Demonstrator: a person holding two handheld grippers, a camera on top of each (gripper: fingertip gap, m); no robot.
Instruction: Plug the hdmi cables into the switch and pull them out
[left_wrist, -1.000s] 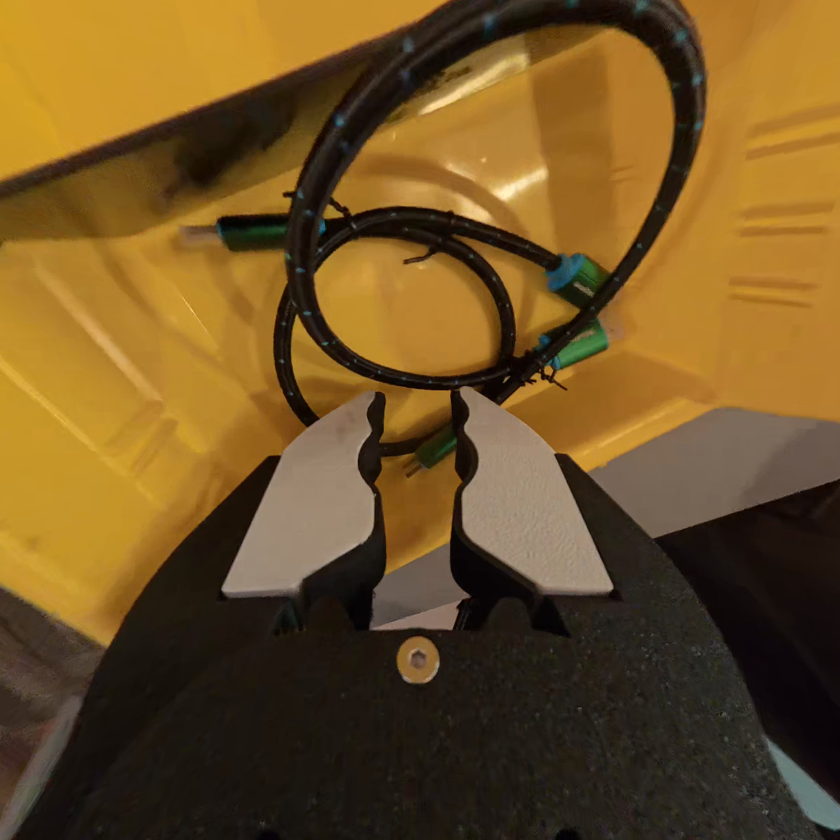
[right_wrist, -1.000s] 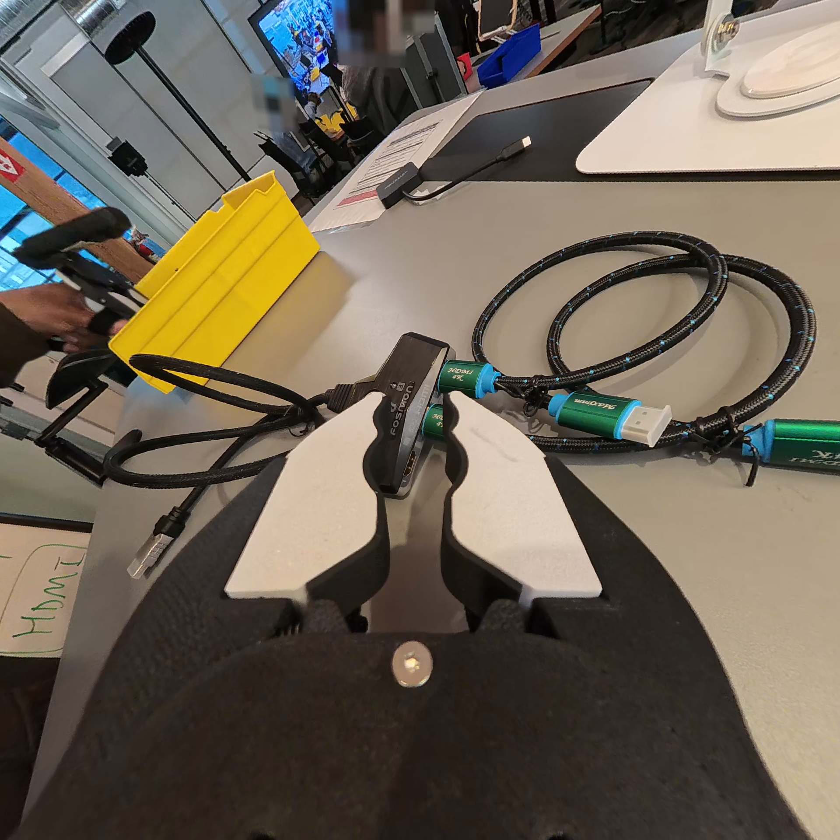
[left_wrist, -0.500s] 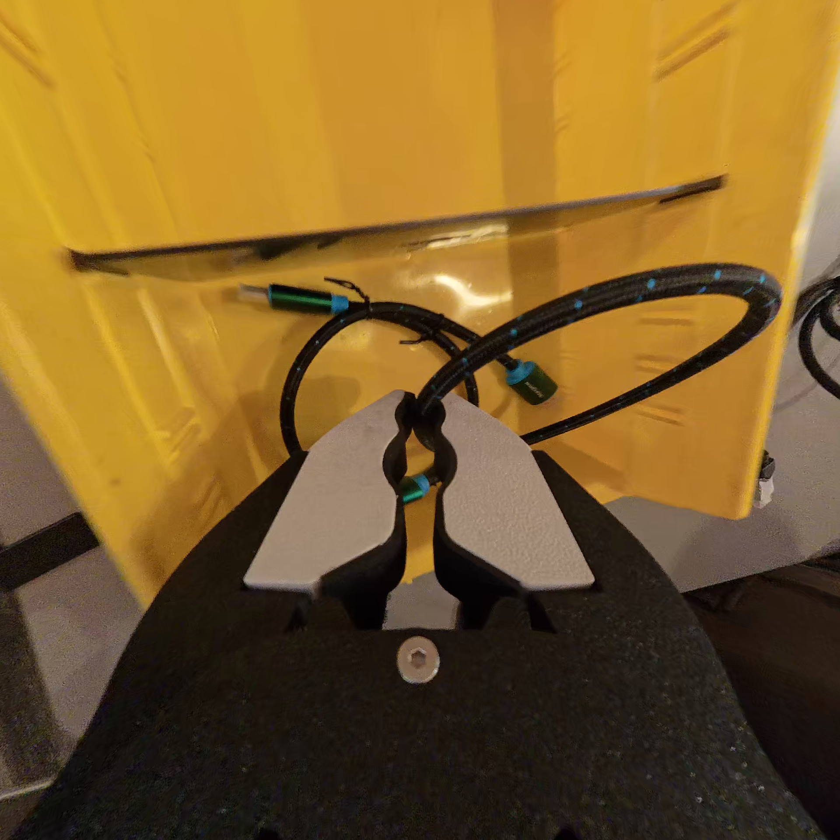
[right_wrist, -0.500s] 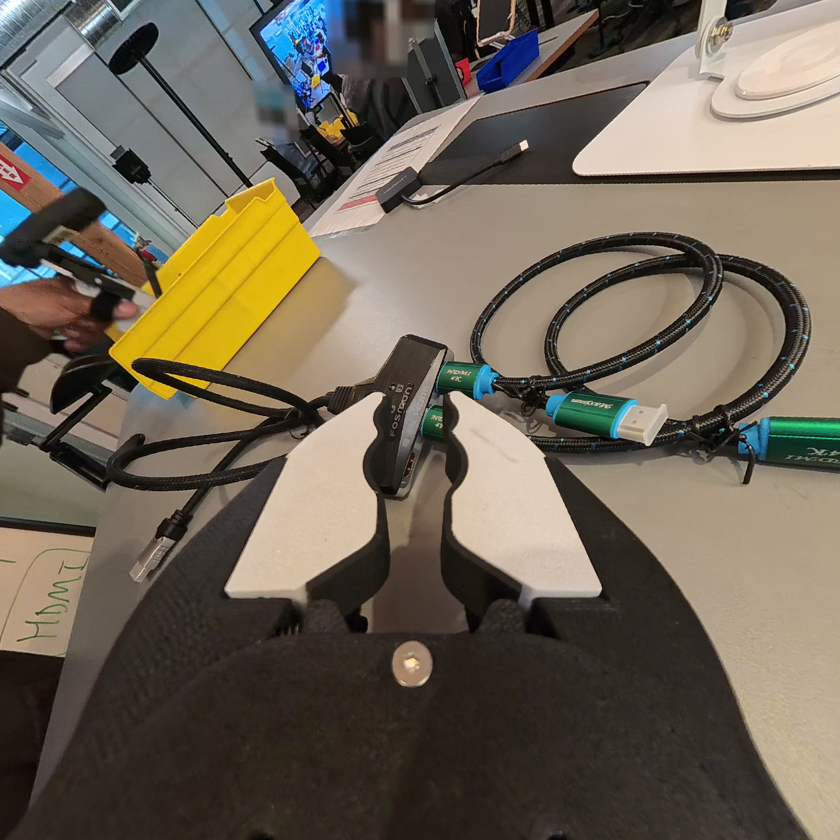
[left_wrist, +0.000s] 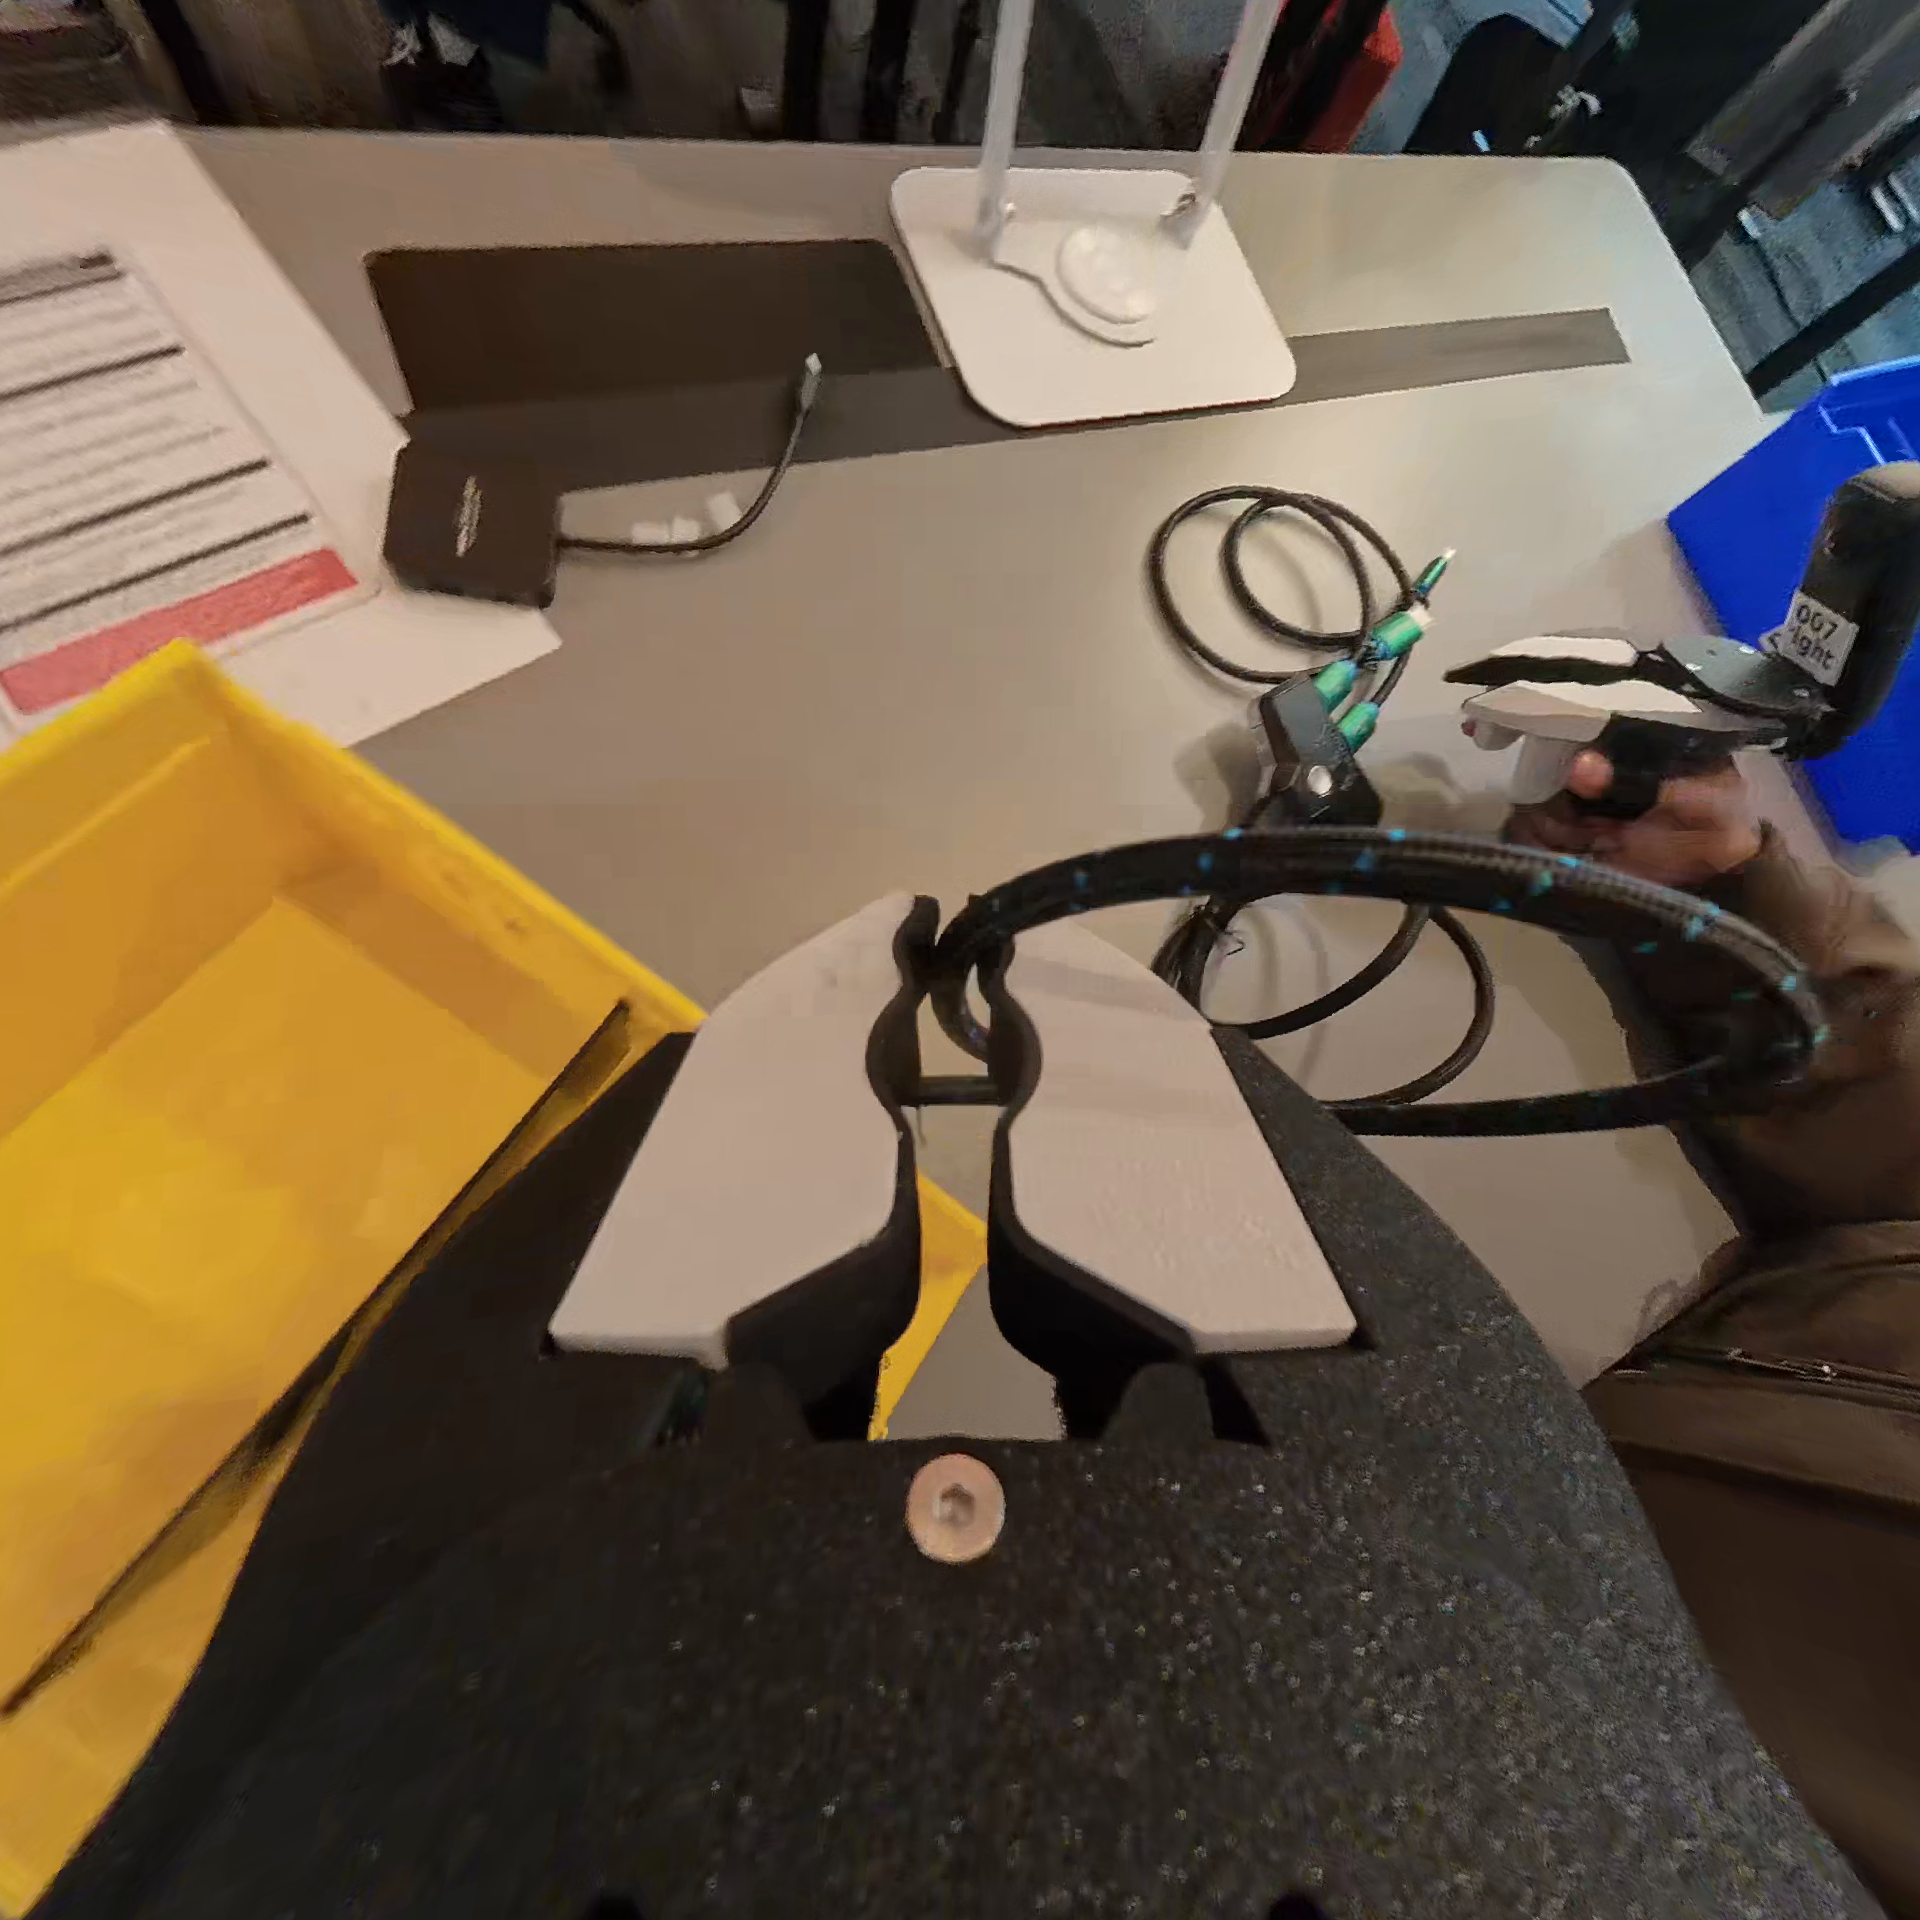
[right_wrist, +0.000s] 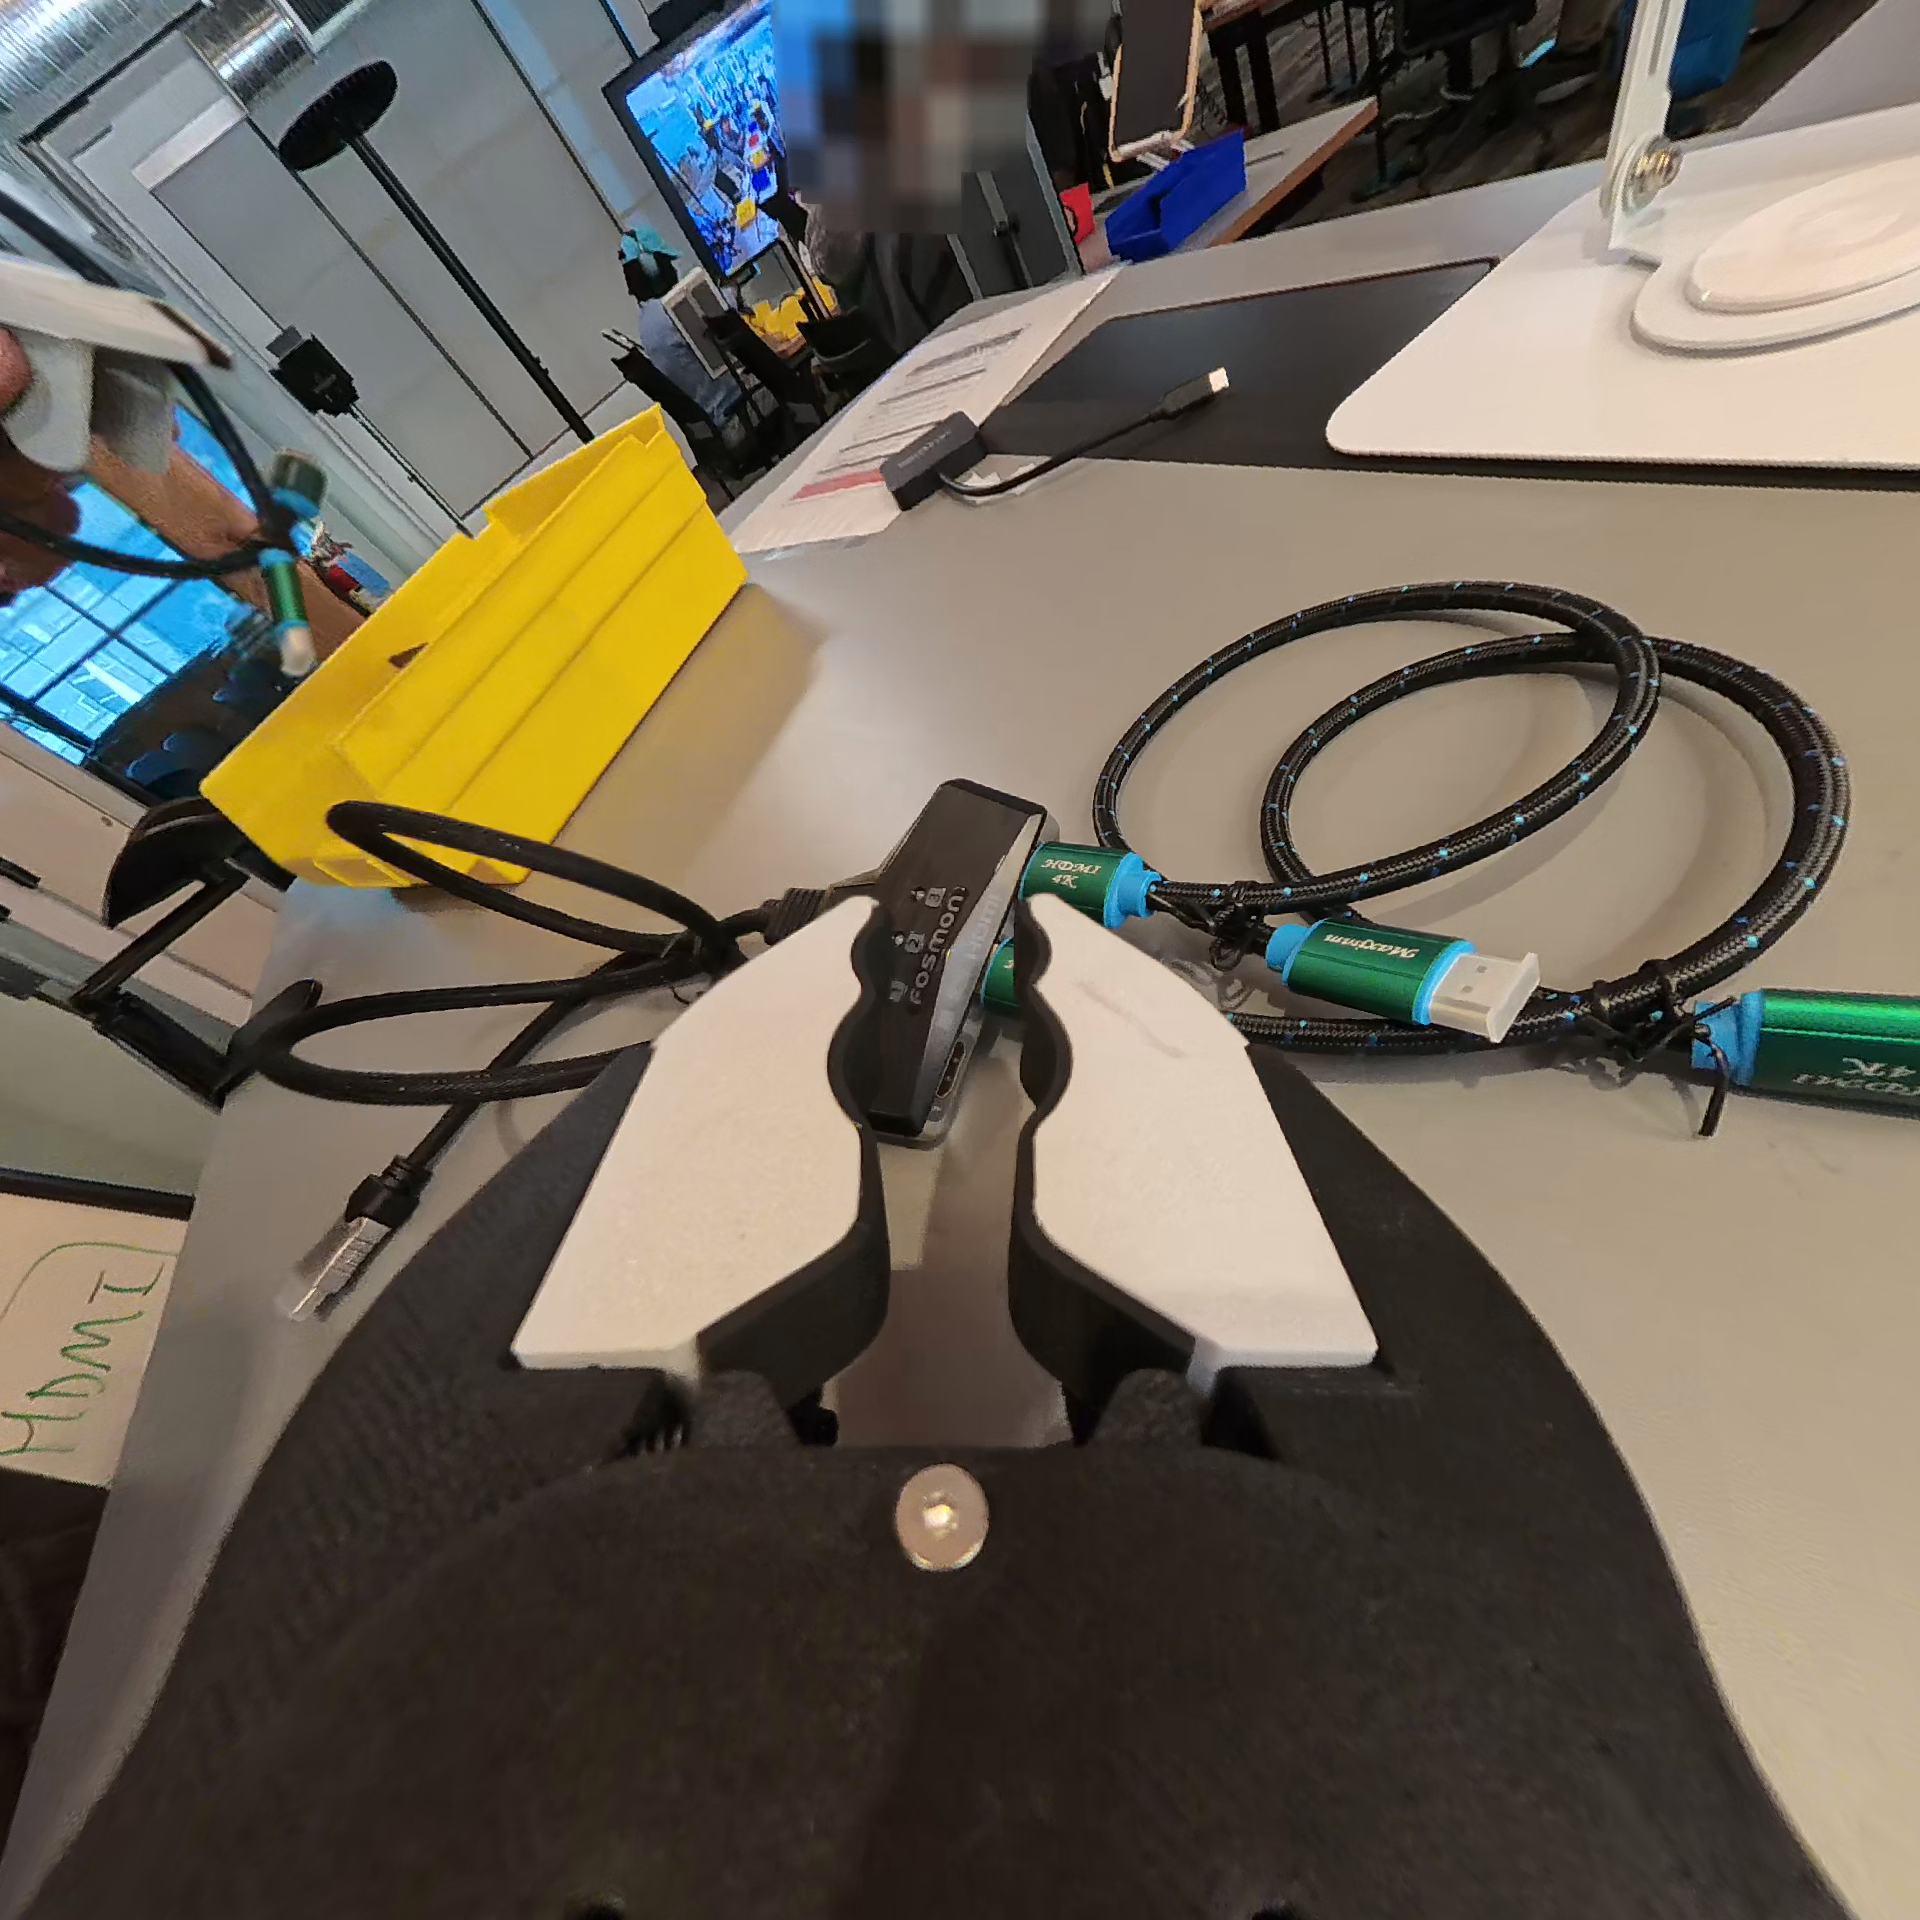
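**Left gripper lifts a cable; right gripper clamps the switch box**

At the left stands the yellow bin (left_wrist: 208, 1039), its far wall cut off by the frame edge, with a printed sheet (left_wrist: 135, 499) beyond it. The left gripper (left_wrist: 956, 966) is clenched on a braided cable (left_wrist: 1351, 862), the fingertips pinching it near one end, so the rest arcs freely to the right above the table (left_wrist: 831, 675). In the right wrist view that cable's green plugs (right_wrist: 286, 582) dangle below the raised gripper, apparently because the grip is on the cord, not the plug.

Farther right, the right gripper (right_wrist: 951, 966) grasps a black switch box (right_wrist: 935, 935), tilted on edge between the pads; this probably steadies it, since green plugs (right_wrist: 1081, 878) sit in its side. A second coiled cable (right_wrist: 1558, 727) lies flat beyond, one plug (right_wrist: 1392, 966) loose. The box's own black lead (right_wrist: 499, 935) loops left toward the bin.

The right pad's contact with the box is partly hidden. A lamp base (left_wrist: 1091, 301) is cut off above.
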